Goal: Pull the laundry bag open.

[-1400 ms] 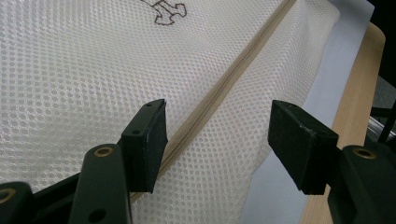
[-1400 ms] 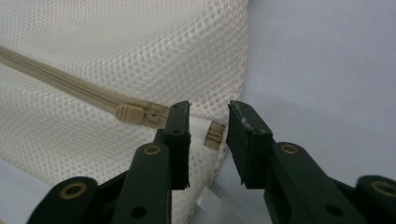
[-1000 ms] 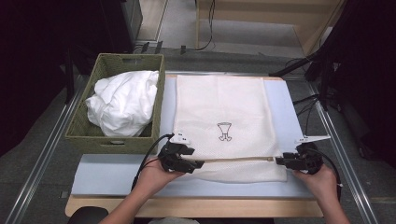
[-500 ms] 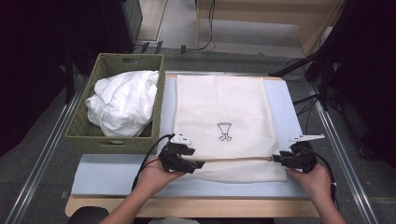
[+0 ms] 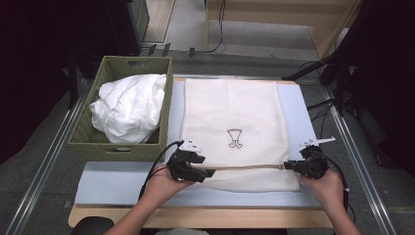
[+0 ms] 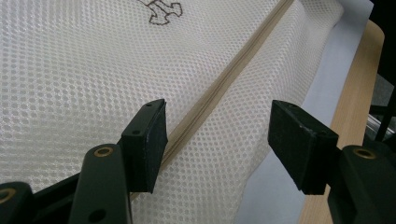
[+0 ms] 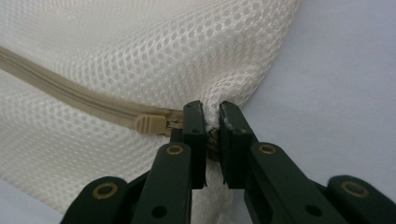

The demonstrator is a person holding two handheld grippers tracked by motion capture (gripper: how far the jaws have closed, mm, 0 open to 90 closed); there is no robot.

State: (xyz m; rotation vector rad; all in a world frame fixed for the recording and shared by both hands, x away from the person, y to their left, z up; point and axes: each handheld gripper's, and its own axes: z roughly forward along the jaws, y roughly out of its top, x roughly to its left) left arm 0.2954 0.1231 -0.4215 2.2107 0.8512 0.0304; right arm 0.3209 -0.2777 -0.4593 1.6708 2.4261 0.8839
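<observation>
Right hand-held gripper (image 7: 211, 122): jaws have just been closing and now stand nearly together, pinching the mesh at the bag's corner, right at the end of the zip; seen from above (image 5: 292, 165) it sits at the bag's near right corner.
Zip pull (image 7: 150, 124): beige tab lying just beside the right gripper's jaws, outside them, not between the pads.
Left hand-held gripper (image 6: 224, 135): jaws wide apart, one pad on each side of the zip line, gripping nothing; whether the pads rest on the mesh I cannot tell. From above (image 5: 208, 173) it lies over the zip's left end.
Hands: left hand (image 5: 164, 183) and right hand (image 5: 327, 188) come in from the near edge, each around its gripper.
Zip (image 5: 247, 167): runs straight between the two grippers, closed along what shows.
Bag (image 5: 232, 115): white mesh bag lying flat on the mat, small dark emblem near its middle.
Mat (image 5: 122, 176): pale blue sheet on the counter (image 5: 195, 217), under the bag.
Basket (image 5: 90, 142): green woven, left of the bag, holding crumpled white cloth (image 5: 129, 105).
</observation>
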